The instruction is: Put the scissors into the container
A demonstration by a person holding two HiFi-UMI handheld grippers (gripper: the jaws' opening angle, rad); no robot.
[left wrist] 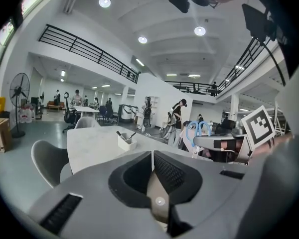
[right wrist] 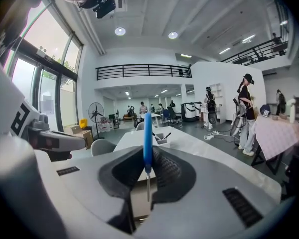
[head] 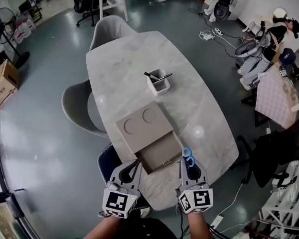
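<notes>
The right tongs (right wrist: pixel 148 159) are clamped on the blades of the scissors (right wrist: pixel 147 133), whose blue handles point away from the person. The left tongs (left wrist: pixel 152 159) are pressed together, with nothing between them. In the head view, the scissors (head: pixel 188 156) are held just right of the open grey box (head: pixel 162 153) at the near end of the worktop (head: pixel 124 63), and the left tongs (head: pixel 135 164) are held at its near left corner. The lid (head: pixel 142 126) is seen lying across the far part of the box. Farther off, a white pot (head: pixel 158 84) with dark pens (head: pixel 157 76) stands mid-worktop. Two chairs (head: pixel 77 103) are set at the left.
</notes>
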